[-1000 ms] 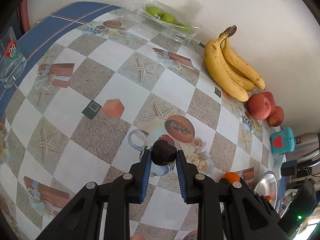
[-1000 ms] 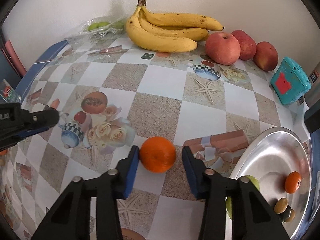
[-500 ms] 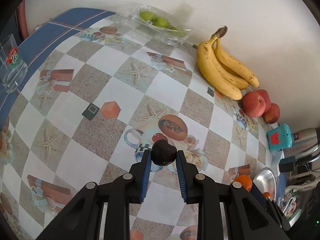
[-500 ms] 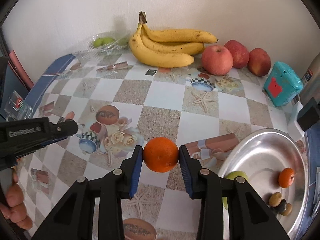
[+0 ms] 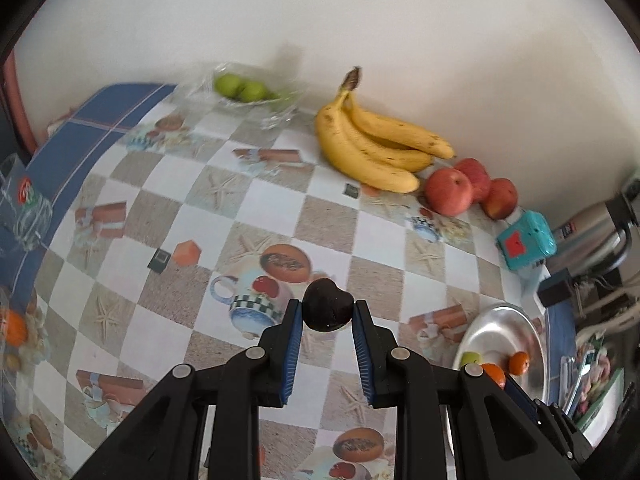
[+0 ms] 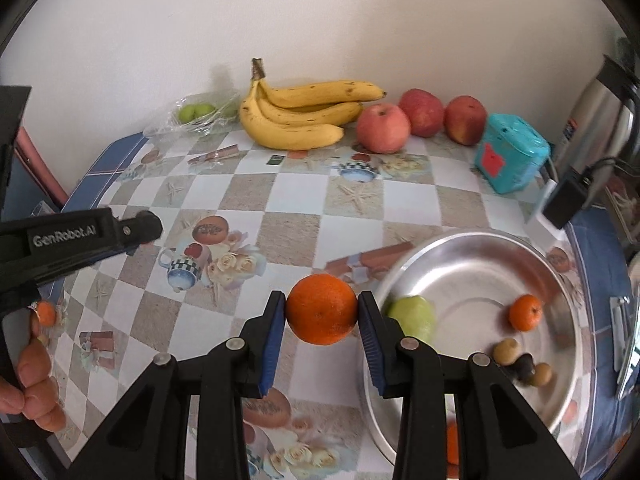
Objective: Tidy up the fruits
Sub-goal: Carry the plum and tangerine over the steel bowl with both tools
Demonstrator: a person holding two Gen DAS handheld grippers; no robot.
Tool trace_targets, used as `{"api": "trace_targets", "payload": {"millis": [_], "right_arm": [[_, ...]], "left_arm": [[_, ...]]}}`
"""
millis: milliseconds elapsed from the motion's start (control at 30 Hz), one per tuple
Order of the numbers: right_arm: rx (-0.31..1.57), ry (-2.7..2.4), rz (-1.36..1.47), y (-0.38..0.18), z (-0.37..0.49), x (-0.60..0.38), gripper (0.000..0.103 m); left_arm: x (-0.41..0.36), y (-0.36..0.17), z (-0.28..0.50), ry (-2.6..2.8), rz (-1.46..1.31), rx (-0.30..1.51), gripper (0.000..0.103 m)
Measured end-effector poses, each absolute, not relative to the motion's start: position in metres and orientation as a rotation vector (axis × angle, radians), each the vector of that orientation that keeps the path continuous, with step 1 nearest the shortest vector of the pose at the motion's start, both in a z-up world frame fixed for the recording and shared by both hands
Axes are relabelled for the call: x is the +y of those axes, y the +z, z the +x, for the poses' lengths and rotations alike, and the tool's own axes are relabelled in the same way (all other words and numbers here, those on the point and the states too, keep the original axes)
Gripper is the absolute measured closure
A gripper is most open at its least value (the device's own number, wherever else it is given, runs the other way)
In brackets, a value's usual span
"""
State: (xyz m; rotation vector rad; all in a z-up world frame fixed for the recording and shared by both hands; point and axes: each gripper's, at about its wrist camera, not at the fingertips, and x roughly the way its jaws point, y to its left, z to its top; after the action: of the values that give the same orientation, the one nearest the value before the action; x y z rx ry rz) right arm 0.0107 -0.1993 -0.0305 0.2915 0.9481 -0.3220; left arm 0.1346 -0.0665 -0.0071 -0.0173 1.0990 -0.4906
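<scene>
My left gripper (image 5: 328, 314) is clamped on a small dark fruit (image 5: 327, 305), pinched at the very tips of its blue pads and held clear above the table (image 5: 260, 200). My right gripper (image 6: 322, 312) is closed on an orange (image 6: 321, 308), also gripped at the tips and lifted off the cloth.

Just right of the orange sits the metal bowl (image 6: 472, 248), near the right edge of the table. Inside it are a green fruit (image 6: 414, 314) on the near left side, a small orange (image 6: 525, 312) further right, and a few small brown and dark fruits (image 6: 520, 362) at the near side.

Along the far wall lie the bananas (image 6: 300, 114), with three apples (image 6: 420, 118) to their right and a teal box (image 6: 510, 154) beyond those. To the far left, green fruits sit in a clear tray (image 5: 244, 92).

At the left in the right-hand view, my left hand (image 6: 34, 384) shows around its gripper's handle.
</scene>
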Motion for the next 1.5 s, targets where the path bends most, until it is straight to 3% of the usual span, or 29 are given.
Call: {"api": "trace_targets", "payload": {"millis": [567, 1500], "right_arm": [[0.925, -0.458, 0.364, -0.014, -0.036, -0.254, 0.065], [1.005, -0.515, 0.518, -0.041, -0.063, -0.306, 0.064]], "left_arm": [[-0.109, 0.002, 0.093, -0.612, 0.072, 1.096, 0.076], [-0.197, -0.054, 0.008, -0.881, 0.33, 1.2, 0.076]]}}
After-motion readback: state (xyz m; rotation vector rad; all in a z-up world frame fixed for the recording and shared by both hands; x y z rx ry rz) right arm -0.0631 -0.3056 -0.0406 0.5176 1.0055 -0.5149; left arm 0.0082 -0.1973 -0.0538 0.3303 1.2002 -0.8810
